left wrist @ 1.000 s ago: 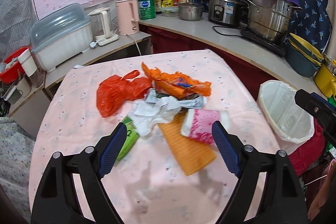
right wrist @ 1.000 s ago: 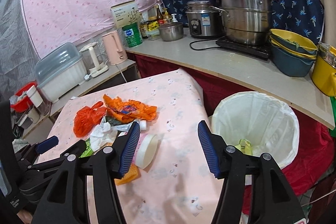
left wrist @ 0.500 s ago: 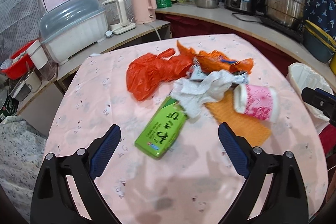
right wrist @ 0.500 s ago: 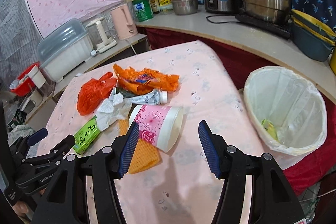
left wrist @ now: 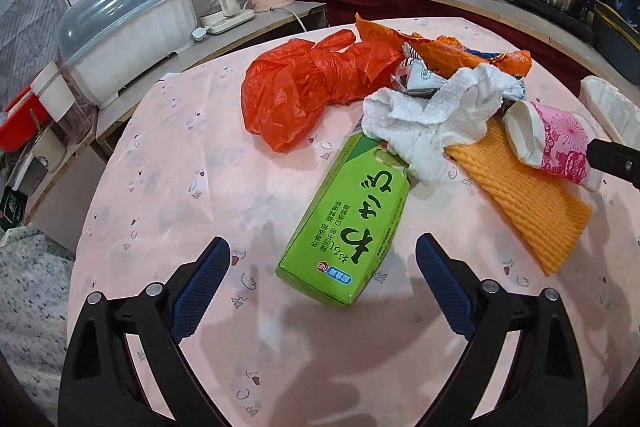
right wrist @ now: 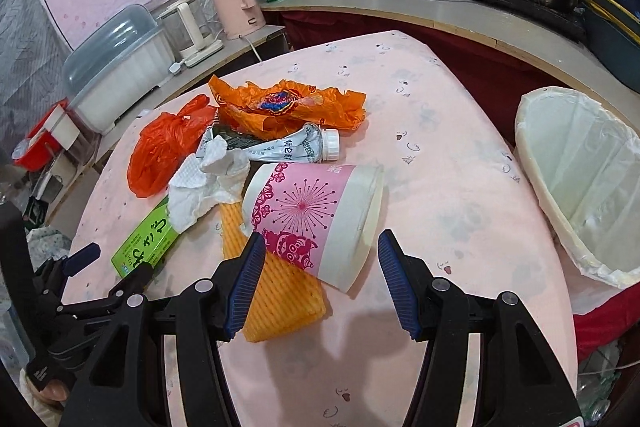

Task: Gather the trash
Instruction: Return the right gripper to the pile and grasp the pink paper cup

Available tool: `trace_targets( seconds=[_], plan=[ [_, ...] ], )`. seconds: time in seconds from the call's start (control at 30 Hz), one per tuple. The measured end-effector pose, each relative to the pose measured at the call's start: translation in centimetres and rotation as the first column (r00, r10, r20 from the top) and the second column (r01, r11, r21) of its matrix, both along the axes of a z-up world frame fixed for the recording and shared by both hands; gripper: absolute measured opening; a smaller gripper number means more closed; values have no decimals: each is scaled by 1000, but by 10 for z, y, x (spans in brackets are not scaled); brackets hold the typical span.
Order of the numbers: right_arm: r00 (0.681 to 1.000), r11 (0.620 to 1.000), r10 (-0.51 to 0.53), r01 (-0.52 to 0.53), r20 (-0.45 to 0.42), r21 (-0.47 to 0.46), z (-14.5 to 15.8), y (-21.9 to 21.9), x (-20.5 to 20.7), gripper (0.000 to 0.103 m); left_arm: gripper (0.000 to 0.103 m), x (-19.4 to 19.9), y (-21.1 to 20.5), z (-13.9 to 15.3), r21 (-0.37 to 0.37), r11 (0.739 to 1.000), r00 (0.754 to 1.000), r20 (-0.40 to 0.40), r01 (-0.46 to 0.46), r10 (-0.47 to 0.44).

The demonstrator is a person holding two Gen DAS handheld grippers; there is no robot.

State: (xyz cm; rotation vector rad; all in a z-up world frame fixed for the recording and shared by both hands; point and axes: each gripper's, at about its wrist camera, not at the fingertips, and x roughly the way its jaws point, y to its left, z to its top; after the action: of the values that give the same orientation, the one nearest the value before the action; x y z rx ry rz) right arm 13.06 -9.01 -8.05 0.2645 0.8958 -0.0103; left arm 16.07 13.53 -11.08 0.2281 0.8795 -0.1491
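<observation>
Nearest the right wrist camera, the right gripper [right wrist: 322, 269] has its blue-padded fingers spread on either side of the open rim of the pink-and-white paper cup [right wrist: 316, 217], which lies on its side on the pink-clothed worktop [right wrist: 440, 187]; the pads do not yet press it. The cup's long axis runs away from the fingers and to the left, rim end nearest, so the right hand is judged the nearer one for this piece. Under the cup lies the ribbed orange foam sleeve [right wrist: 276, 291].

To the cup's left, the left gripper [left wrist: 322, 291] has just been opening; its fingers stand wide apart and empty, short of the flat green cardboard carton [left wrist: 348, 223]. The carton's long axis points roughly straight away from those fingers.

Beyond the cup lie crumpled white paper towel [right wrist: 204, 183], a squeezed white tube with a cap [right wrist: 296, 147], a red plastic bag [right wrist: 168, 147] and an orange wrapper [right wrist: 288, 103]. To the cup's right stands the white-lined waste bin [right wrist: 580, 179].
</observation>
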Motion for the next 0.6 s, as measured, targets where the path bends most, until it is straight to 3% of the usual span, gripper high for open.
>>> trace_targets(
  seconds=[0.2,0.4,0.57,0.6],
  plan=[
    [1000,1000,14,-14,-17,5,-9,4,9,57,88,10,0,-11,-20,1000,999,-28,16,-16],
    [999,1000,30,-30,-17,6,-12,8,13,57,62,12,-5,-16,-57,998,998,-63,25,-28],
    [999,999,36,-36,-17,18,-13,9,15,56,56,4,-13,-11,-90,996,997,-72,22,-28],
    [999,999,38,-38,-15,22,-13,9,15,52,55,1,-16,-9,-93,995,997,-70,23,-30]
  ],
)
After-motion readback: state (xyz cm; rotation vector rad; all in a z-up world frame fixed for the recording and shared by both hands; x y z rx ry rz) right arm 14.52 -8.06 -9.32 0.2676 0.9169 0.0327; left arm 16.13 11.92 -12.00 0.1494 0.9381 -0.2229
